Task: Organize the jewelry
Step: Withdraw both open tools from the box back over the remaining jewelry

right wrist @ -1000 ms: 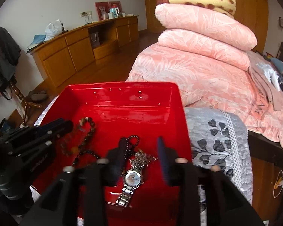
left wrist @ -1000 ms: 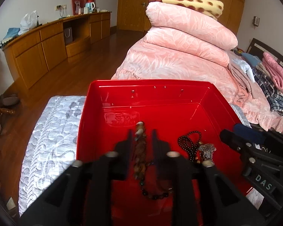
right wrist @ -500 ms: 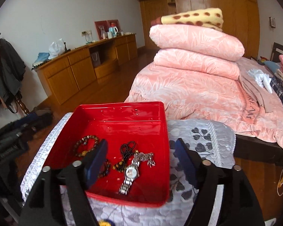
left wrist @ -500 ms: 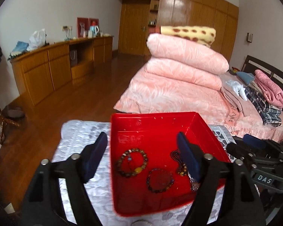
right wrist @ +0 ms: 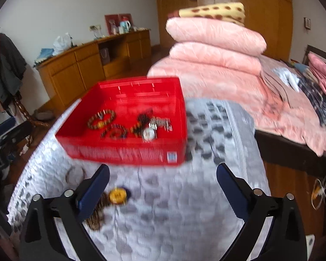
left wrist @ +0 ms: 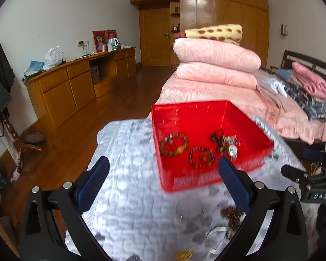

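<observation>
Left gripper [left wrist: 163, 169] hangs over the grey quilted table [left wrist: 128, 152], its jaws opening wide with nothing between them, blue pads [left wrist: 93, 180] well apart. Just ahead and to its right sits the red tray [left wrist: 206, 176] on the table, bed side. Inside it, from the left: a brown bead bracelet [left wrist: 173, 144] with an amber bead, then a darker bead bracelet [left wrist: 201, 157] nearer the front wall, then a black bead string [left wrist: 217, 138] tangled with a silver watch [left wrist: 232, 150]. On the table in front of the tray, still loose and blurred: a pale ring shape [left wrist: 190, 209], a brown bead cluster [left wrist: 232, 214] beside the right finger, a silver bangle [left wrist: 217, 231], and something gold [left wrist: 184, 255] at the bottom edge. Far right in this view, the other gripper's black body shows. Over to the right wrist view: the right gripper [right wrist: 163, 171] is also opening, pads apart, nothing held, poised above the table short of the tray [right wrist: 123, 152]. The same pieces lie in the tray here: brown bracelet [right wrist: 101, 119], dark bracelet [right wrist: 114, 132], black string [right wrist: 144, 117], watch [right wrist: 149, 133]. Left on the table, by the left finger, sit a brown bead cluster [right wrist: 96, 214] and a round yellow piece [right wrist: 117, 194]. Behind it all, a bed [right wrist: 228, 82] with stacked pink quilts.
</observation>
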A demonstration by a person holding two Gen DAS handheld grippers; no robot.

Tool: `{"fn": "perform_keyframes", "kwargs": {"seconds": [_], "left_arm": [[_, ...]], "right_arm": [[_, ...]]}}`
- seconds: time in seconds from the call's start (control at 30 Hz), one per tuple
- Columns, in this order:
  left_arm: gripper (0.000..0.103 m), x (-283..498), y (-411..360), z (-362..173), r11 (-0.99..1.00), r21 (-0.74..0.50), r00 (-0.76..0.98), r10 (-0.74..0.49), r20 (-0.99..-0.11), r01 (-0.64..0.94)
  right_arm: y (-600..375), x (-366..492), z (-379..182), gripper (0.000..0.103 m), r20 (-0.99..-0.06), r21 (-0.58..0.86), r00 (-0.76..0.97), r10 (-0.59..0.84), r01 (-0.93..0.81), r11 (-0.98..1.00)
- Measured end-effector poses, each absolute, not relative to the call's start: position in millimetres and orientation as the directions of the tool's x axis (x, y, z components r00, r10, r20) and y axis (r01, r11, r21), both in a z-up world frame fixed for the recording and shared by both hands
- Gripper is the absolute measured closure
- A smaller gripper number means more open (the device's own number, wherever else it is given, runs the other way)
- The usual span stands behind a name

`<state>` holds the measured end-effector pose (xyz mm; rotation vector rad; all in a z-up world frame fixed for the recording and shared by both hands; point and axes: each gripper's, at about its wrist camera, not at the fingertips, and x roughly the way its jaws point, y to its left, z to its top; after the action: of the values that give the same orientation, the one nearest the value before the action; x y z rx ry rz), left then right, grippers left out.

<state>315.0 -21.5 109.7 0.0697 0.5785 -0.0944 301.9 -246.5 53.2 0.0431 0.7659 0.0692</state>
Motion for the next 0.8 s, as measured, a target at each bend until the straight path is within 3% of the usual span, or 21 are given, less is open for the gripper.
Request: {"fn": "perform_keyframes", "kwargs": {"seconds": [0.6,0.67,0.73,0.8], "left_arm": [[0.006,250,-6,34,0.993,0.001,0.721,-0.086,-0.687,0.12],[0.009,247,-8,27,0.992,0.004,0.707,-0.088,-0.702,0.128],[0.024,247,-11,19,0.99,0.0,0.687,-0.097,-0.721,0.14],[0.03,249,-12,12,0.989,-0.017,0.657,-0.11,-0.746,0.147]], "right_arm": [[-231,257,7,0.006,-0.75,0.137,0.644,0.153,-0.075,0.988],[-227,255,5,0.006,-0.751,0.126,0.642,0.153,-0.087,0.988],[-223,253,3,0.006,-0.751,0.106,0.645,0.144,-0.096,0.99],[-220,250,3,0.006,-0.749,0.097,0.647,0.141,-0.104,0.99]]}}
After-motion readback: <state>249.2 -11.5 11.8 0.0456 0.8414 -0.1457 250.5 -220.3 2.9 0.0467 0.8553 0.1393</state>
